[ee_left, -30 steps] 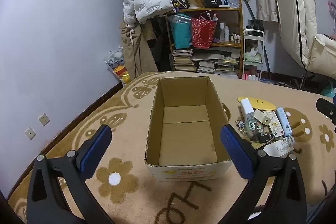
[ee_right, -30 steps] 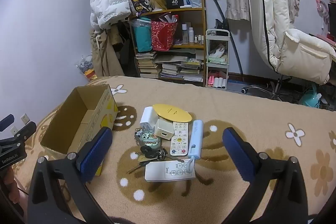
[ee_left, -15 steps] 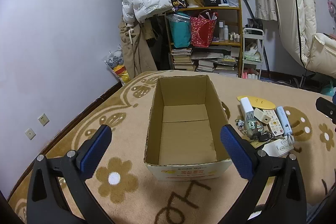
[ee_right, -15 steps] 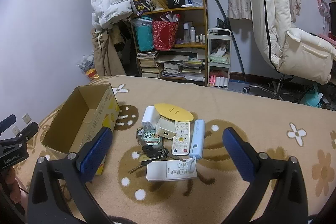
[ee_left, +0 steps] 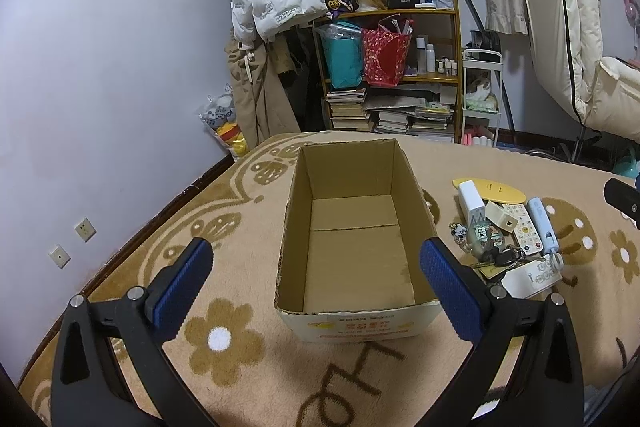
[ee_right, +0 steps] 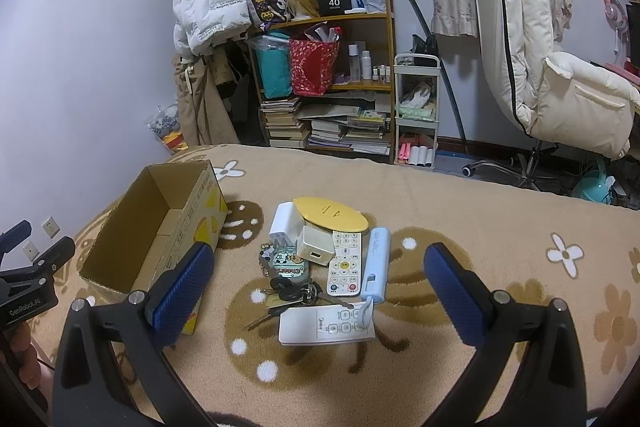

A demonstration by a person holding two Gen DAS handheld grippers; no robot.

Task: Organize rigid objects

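Left wrist view, progress: the cardboard box stands open-topped on the flower-patterned blanket; its brown floor is bare, so I judge that nothing has been sorted yet
Left wrist view, left gripper: the left gripper hangs over the box's near end, spread wide and holding nothing; its ribbed blue pads look rubbery
Left wrist view, pile: the loose items lie in a cluster right of the box, near it but apart

Right wrist view, right gripper: the right gripper hovers above the cluster, jaws parted and empty
Right wrist view, items: a flat yellow oval lid rests partly on a white charger block; just before it sit a cream cube adapter, a slim white remote with coloured buttons and a pale blue tube-like device
Right wrist view, nearer items: a cartoon keychain case, dark metal keys and a wide white remote; all hard plastic or metal
Right wrist view, remaining: every item has yet to go into the box, left of the pile
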